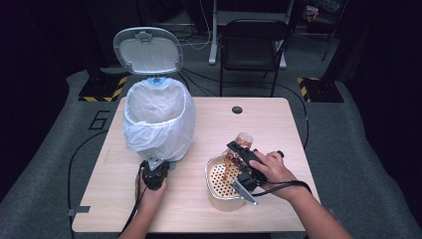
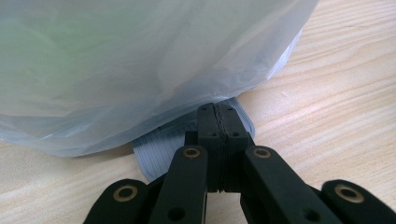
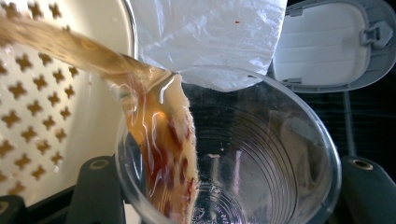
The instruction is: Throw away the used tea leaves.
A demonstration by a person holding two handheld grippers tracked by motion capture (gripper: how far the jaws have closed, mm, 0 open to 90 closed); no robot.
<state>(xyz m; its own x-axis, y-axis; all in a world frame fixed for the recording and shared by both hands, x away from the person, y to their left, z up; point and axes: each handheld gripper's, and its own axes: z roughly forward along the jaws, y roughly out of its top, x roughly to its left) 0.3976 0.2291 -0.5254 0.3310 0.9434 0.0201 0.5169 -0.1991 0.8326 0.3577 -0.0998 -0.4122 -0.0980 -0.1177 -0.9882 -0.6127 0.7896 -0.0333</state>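
A clear plastic cup (image 1: pixel 244 140) is tilted over a cream perforated strainer bowl (image 1: pixel 219 198) at the table's front right. My right gripper (image 1: pixel 240 150) is shut on the cup. In the right gripper view, brown liquid with red bits (image 3: pixel 159 140) runs over the cup's rim (image 3: pixel 261 154) onto the strainer's star-shaped holes (image 3: pixel 42 107). My left gripper (image 1: pixel 155 164) is shut, its tips at the foot of the pedal bin (image 1: pixel 158 117). In the left gripper view the closed jaws (image 2: pixel 217 112) rest on the bin's grey ribbed pedal (image 2: pixel 154 154), under the white bag (image 2: pixel 140 60).
The bin's grey lid (image 1: pixel 148 50) stands open at the back left, and its white liner hangs over the rim. A black chair (image 1: pixel 251 47) stands beyond the table. A round cable hole (image 1: pixel 237 109) sits near the far edge of the table.
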